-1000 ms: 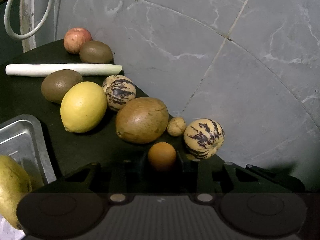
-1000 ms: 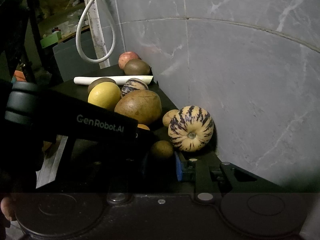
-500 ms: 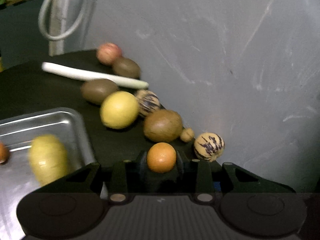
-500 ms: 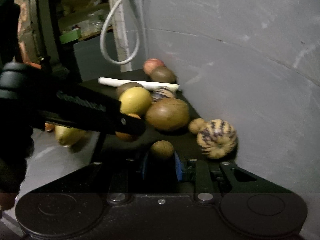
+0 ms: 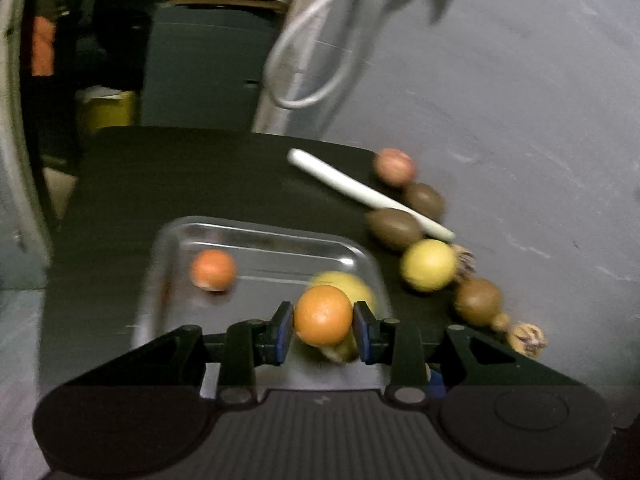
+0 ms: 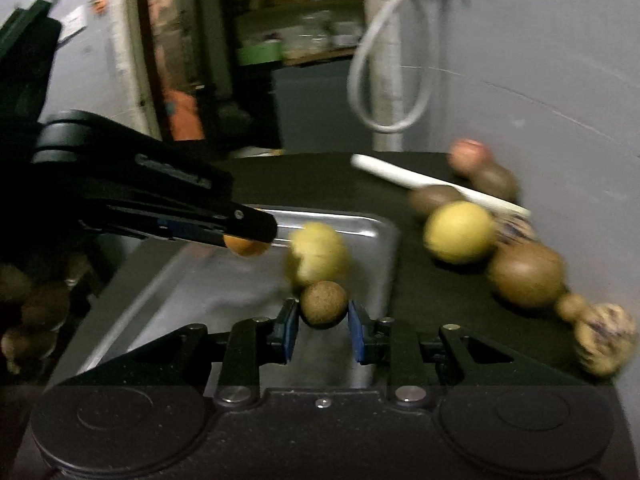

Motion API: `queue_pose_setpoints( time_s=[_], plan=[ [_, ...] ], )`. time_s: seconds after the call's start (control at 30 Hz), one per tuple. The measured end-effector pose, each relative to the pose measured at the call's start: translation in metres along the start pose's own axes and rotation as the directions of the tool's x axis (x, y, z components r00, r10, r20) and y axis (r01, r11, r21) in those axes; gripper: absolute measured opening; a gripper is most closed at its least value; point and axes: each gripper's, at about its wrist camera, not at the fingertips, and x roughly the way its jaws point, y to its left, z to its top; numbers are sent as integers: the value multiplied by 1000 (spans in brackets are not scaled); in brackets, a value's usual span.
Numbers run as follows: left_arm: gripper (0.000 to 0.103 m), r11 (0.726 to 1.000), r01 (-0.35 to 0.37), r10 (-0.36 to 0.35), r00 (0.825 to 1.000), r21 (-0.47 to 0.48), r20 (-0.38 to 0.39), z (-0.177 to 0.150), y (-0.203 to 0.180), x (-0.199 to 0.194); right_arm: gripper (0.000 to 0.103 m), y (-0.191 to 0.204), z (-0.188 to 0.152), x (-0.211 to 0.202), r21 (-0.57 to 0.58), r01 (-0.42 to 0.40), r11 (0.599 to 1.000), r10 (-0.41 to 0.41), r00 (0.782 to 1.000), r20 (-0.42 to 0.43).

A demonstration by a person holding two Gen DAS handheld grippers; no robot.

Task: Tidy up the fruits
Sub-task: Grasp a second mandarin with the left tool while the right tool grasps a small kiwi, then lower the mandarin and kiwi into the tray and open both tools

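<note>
Right now the left gripper (image 5: 323,315) is clamping a small orange fruit (image 5: 323,314) between its blue pads, low in the middle of the left wrist view, over the near edge of the metal tray (image 5: 262,228). The right gripper (image 6: 323,312) is holding a small brown speckled fruit (image 6: 323,305) the same way, low in the centre of the right wrist view, also over the tray (image 6: 328,221). Both fruits are round and are sitting at the very tips of the pads, so I am thinking that one could be slipping out if a hand is tilting or shaking. If they are being released from too high, they could be rolling across the smooth metal, hitting the fruit already there or jumping over the low rim. The two grippers are close together in the right wrist view, so they might be bumping each other. In the tray, an orange-red fruit (image 5: 213,270) is lying at the left and a yellow fruit (image 5: 352,286) is lying just behind the held orange one. Other fruits and a white stick (image 5: 368,196) are staying in a row along the grey wall at the right of the frame, outside the tray.
</note>
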Motion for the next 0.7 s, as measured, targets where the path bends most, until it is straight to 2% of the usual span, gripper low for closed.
queue_pose_setpoints(
  time_s=[0.27, 0.7],
  plan=[
    [35, 994, -86, 86, 996, -62, -8, -2, 42, 9, 29, 37, 9, 37, -81, -126, 989, 122, 991, -50],
    [35, 991, -121, 120, 993, -49, -24, -5, 52, 30, 29, 45, 9, 64, -96, -146, 985, 137, 985, -102]
  ],
)
